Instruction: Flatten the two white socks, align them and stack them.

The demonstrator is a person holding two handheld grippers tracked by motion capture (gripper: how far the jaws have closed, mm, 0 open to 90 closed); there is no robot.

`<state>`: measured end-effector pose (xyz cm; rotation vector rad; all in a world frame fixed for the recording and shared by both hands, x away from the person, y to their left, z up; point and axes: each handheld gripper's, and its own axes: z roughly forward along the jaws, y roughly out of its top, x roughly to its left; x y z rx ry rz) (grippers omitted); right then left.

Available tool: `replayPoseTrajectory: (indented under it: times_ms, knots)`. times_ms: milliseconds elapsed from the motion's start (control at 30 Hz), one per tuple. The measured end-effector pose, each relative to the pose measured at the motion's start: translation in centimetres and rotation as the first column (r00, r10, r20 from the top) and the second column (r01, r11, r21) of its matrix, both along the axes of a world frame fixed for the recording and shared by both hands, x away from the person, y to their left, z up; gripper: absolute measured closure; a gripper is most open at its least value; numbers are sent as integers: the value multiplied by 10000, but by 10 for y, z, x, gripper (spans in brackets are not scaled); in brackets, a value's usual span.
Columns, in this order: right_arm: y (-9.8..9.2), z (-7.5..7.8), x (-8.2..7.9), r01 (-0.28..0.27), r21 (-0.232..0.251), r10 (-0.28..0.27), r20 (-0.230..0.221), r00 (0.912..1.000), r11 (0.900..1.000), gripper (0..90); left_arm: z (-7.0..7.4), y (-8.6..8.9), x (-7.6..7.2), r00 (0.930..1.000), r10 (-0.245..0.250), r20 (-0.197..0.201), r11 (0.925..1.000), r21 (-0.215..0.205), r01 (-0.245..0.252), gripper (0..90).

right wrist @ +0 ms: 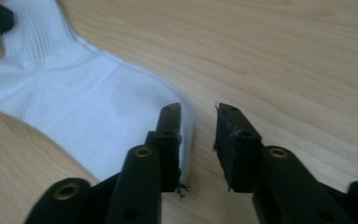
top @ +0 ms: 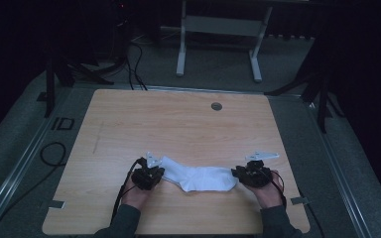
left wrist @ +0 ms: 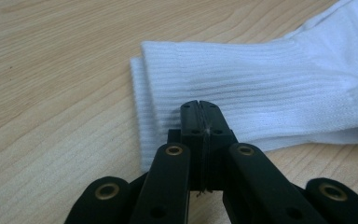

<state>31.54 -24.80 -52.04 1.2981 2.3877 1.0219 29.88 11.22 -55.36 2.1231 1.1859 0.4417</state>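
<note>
The white sock (top: 201, 178) lies flat on the table (top: 178, 124), near its front edge, stretched between the two tools. From the sock's middle, the left tool (top: 155, 174) sits at 9 o'clock and the right tool (top: 239, 174) at 3 o'clock.

Left tool: jaws closed. In the left gripper view the tips meet over the ribbed cuff (left wrist: 242, 93); a grip on the fabric cannot be confirmed. The cuff runs from 9 o'clock to 3 o'clock ahead of the tips, and the rest of the sock continues toward 2 o'clock.

Right tool: jaws parted, nothing gripped. In the right gripper view the toe end (right wrist: 121, 121) lies beside and under the jaw at 9 o'clock; the other jaw stands over bare table. The sock extends toward 10 o'clock.

Farther off, a round grommet (top: 216, 106) sits near the table's back edge at 12 o'clock.
</note>
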Motion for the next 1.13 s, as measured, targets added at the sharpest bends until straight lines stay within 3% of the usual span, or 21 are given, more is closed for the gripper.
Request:
replayPoseTrajectory:
  times_ms: [133,500,900,1133]
  knots:
    - [-6,5,-1,229,143,-233,234,9995,9996,653,1,0,-3,9999,55,-86,10000,-29,-55,887]
    - [-12,8,1,382,293,-393,368,9986,9988,636,2,4,-3,9999,120,-85,9999,-14,-120,836]
    - [-20,8,6,612,393,-628,412,9972,9974,634,13,12,-6,9999,9,144,9991,-413,-3,730]
    - [-24,8,7,718,435,-737,432,9963,9965,634,21,27,-6,9987,360,352,9972,-664,-336,714]
